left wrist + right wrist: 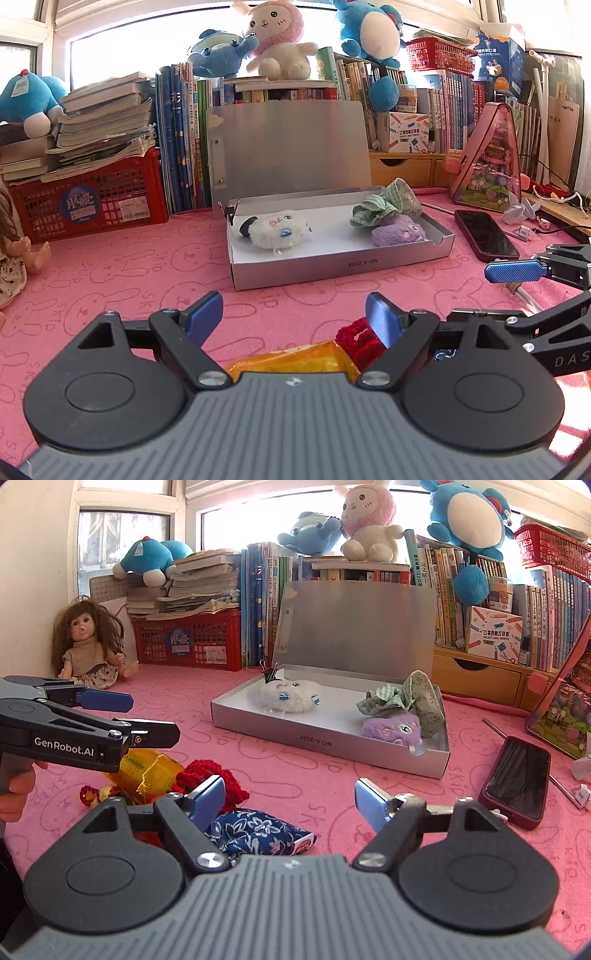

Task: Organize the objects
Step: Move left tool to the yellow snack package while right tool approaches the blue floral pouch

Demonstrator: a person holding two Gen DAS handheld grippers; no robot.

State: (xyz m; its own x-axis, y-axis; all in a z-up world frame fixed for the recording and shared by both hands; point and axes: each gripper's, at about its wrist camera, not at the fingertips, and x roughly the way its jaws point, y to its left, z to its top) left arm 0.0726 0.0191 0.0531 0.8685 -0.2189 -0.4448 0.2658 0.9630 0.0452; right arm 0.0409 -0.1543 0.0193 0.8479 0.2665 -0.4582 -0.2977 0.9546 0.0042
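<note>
An open silver box (332,267) (325,744) lies mid-table with its lid standing up. It holds a white fluffy toy (277,230) (291,696), a purple fluffy toy (399,230) (391,729) and a green checked cloth (384,205) (406,698). On the pink mat in front lie an orange foil packet (295,360) (151,771), a red crochet piece (354,338) (207,771) and a blue floral pouch (255,830). My left gripper (293,310) (155,718) hangs open above the packet. My right gripper (290,788) (469,293) is open just right of the pouch, holding nothing.
A dark phone (485,234) (517,777) lies right of the box. A doll (88,646) sits at the far left by a red crate (92,203) stacked with books. Books and plush toys line the back; a pink triangular toy house (487,158) stands at the right.
</note>
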